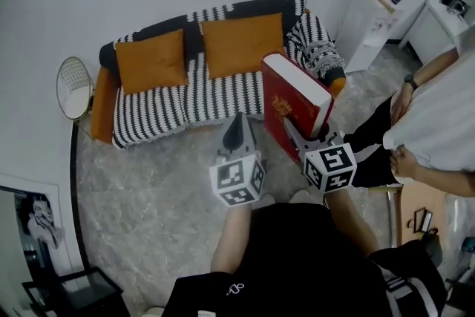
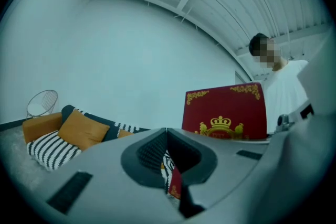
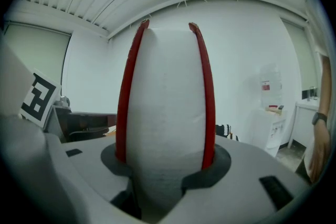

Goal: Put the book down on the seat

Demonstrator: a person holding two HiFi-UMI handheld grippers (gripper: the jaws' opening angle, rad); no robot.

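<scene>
A thick red book (image 1: 295, 102) with gold ornament on its cover and white page edges stands upright in the air in front of the sofa, my right gripper (image 1: 308, 136) shut on its lower end. In the right gripper view the book (image 3: 165, 107) fills the middle, its page block clamped between the jaws of that gripper (image 3: 165, 165). My left gripper (image 1: 239, 120) hangs just left of the book, jaws shut and empty, pointing at the sofa seat (image 1: 185, 104). From the left gripper (image 2: 167, 131) view the book's cover (image 2: 226, 113) faces me at the right.
The sofa has a black-and-white striped cover and two orange cushions (image 1: 152, 59). A round wire side table (image 1: 74, 87) stands at its left end. A person (image 1: 423, 122) stands close on my right. A white water dispenser (image 1: 375, 7) and cabinet are at the back right.
</scene>
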